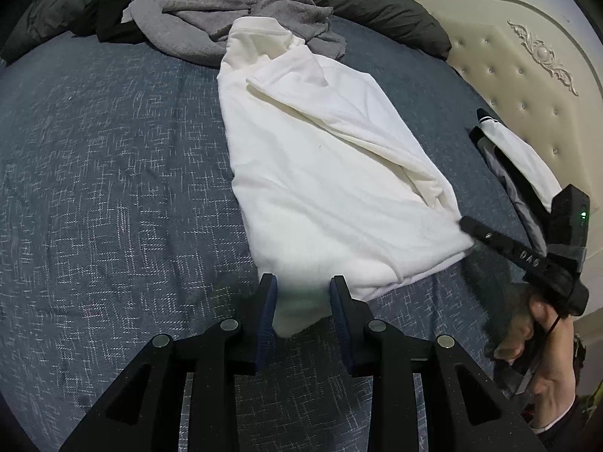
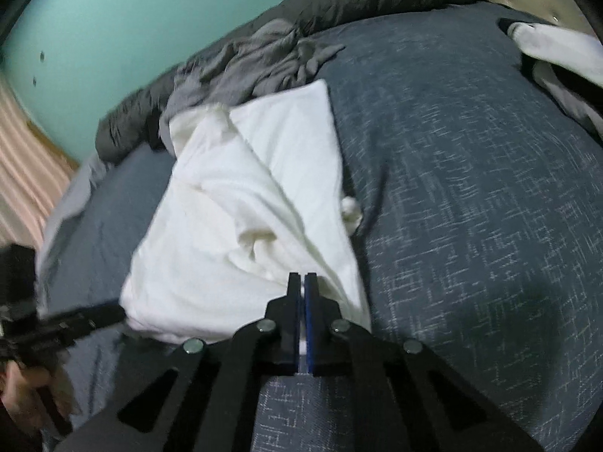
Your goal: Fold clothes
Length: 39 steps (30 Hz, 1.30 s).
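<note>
left gripper (image 1: 303, 303) released, fingers either side of the white garment's (image 1: 324, 173) near corner | right gripper (image 2: 303, 293) clenched on its near hem, we judge to lift for a fold | garment on the bed (image 1: 113, 158), sides folded in | only right view shows teal wall (image 2: 132, 30) beyond grey clothes (image 1: 233, 11)

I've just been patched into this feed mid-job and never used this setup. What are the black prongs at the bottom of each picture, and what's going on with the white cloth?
Each picture comes from a camera on a hand-held two-finger gripper, looking along its fingers. The left gripper is open around the near edge of the white partly folded garment, which lies on the blue-grey patterned bedcover. The right gripper is shut on the garment's other near corner. A crumpled grey garment waits behind.
</note>
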Each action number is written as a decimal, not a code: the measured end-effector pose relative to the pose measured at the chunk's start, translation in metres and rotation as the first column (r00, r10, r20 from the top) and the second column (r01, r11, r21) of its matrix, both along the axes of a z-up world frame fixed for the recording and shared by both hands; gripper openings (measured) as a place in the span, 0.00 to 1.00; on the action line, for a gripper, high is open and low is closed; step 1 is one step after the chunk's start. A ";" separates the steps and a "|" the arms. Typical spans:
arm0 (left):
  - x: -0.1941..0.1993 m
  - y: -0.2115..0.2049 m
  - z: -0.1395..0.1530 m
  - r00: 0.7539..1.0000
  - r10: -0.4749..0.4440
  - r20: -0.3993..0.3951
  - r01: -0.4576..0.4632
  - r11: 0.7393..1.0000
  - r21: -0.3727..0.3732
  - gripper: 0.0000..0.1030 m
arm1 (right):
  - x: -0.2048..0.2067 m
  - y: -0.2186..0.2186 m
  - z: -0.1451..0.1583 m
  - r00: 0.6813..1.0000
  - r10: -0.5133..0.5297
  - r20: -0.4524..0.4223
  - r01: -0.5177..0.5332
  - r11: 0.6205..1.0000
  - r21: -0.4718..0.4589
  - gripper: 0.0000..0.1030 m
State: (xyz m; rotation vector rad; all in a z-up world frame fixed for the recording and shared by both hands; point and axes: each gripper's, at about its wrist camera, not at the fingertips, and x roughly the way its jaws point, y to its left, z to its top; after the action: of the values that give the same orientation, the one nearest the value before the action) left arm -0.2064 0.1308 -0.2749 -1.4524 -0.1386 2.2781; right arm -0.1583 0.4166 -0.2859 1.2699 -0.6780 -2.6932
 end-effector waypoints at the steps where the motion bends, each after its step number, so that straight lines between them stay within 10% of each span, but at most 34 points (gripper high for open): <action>1: 0.000 0.000 0.000 1.000 0.000 0.000 0.000 1.000 0.000 0.31 | 0.002 0.004 0.002 1.000 -0.019 -0.011 0.019 1.000 -0.006 0.01; 11: 0.001 0.001 -0.002 1.000 -0.006 -0.007 0.006 1.000 -0.006 0.35 | -0.002 0.002 0.022 0.994 0.022 -0.109 -0.032 0.995 -0.098 0.06; 15: 0.002 0.004 -0.003 1.000 -0.018 -0.014 0.018 1.000 -0.018 0.36 | -0.021 -0.026 0.017 0.992 0.116 -0.055 -0.117 0.993 -0.020 0.27; 22: 0.003 0.004 -0.005 0.999 -0.036 -0.015 0.036 0.999 -0.023 0.37 | -0.043 -0.027 -0.012 0.993 0.113 0.041 -0.112 0.993 -0.025 0.27; 26: 0.004 0.003 -0.007 0.999 -0.036 -0.010 0.036 0.999 -0.021 0.37 | -0.040 -0.014 -0.014 0.997 0.071 0.027 -0.069 0.996 -0.061 0.03; 39: 0.007 -0.002 -0.012 1.000 -0.029 0.003 0.029 1.000 -0.007 0.38 | -0.033 0.029 -0.010 0.996 -0.084 -0.012 0.081 0.981 -0.177 0.03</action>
State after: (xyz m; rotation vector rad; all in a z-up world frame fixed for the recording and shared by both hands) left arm -0.1995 0.1286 -0.2866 -1.4515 -0.1103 2.2559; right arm -0.1910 0.4461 -0.2955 1.1964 -0.9628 -2.6349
